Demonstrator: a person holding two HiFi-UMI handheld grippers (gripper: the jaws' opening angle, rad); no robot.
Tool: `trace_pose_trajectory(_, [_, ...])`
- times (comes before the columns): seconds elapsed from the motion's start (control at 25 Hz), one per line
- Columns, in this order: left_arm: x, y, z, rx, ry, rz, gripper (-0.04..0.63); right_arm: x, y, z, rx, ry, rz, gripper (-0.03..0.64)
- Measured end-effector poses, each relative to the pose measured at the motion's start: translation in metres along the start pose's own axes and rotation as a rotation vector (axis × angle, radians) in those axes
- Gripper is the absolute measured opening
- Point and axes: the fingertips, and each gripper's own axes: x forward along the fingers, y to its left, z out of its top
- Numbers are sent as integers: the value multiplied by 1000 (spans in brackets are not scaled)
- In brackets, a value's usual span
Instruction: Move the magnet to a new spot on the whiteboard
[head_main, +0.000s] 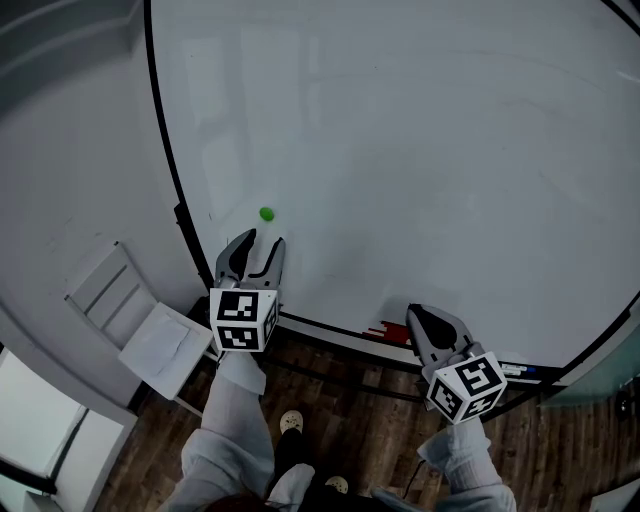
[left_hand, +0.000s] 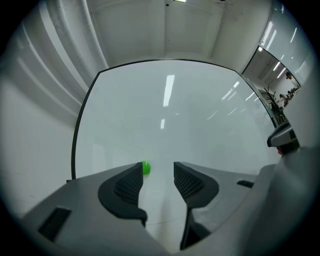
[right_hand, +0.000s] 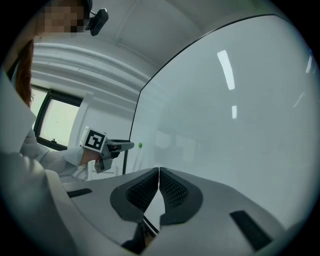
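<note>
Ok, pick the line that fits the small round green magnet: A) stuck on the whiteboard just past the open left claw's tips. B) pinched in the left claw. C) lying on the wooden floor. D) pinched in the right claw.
A: the small round green magnet sits on the whiteboard ahead of the left claw, whose jaws stand apart, empty.
</note>
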Motion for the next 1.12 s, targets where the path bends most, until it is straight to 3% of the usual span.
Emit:
trace_pose_trajectory(0.52, [-36,-51,-19,-49,43,-59,187,-50,-8,-18,60,8,-61,29])
trace_pose_trajectory(1.12, [-65,-150,-51,-136,87,-269,187,-103,-21,-67,139,73,-186,29])
